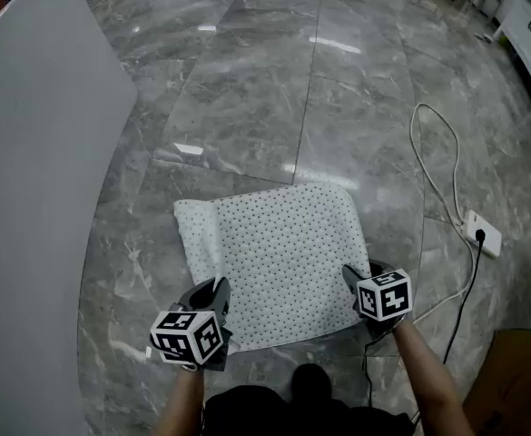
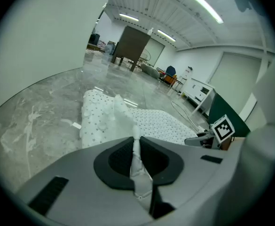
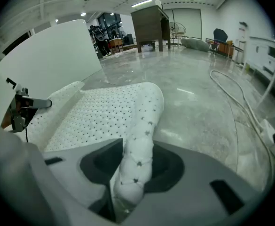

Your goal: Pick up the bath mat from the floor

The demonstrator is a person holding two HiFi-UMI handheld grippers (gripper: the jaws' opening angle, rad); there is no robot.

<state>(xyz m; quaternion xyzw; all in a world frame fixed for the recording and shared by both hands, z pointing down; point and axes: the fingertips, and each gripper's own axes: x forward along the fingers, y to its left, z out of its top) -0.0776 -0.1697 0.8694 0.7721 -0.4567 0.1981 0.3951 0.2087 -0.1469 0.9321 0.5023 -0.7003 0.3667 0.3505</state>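
Bath mat (image 1: 279,262), white, quilted and dotted, is lying at lower centre on the glossy grey stone floor (image 1: 247,89), while the left gripper (image 1: 215,291) and the right gripper (image 1: 352,278) are each pinching a near corner.

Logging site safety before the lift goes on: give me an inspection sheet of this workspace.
Surface: grey marble floor, glossy, with light reflections.
Job's things: white dotted bath mat, near edge lifted, far part on the floor.
Clutter: cardboard box at near right.
Grippers: left gripper pinches the mat's near left corner; right gripper closed on its rolled near right edge.
Cables: white cable runs to a power strip right of the mat; black cable plugged into it.
Surroundings: white panel at left, white cabinet far right.
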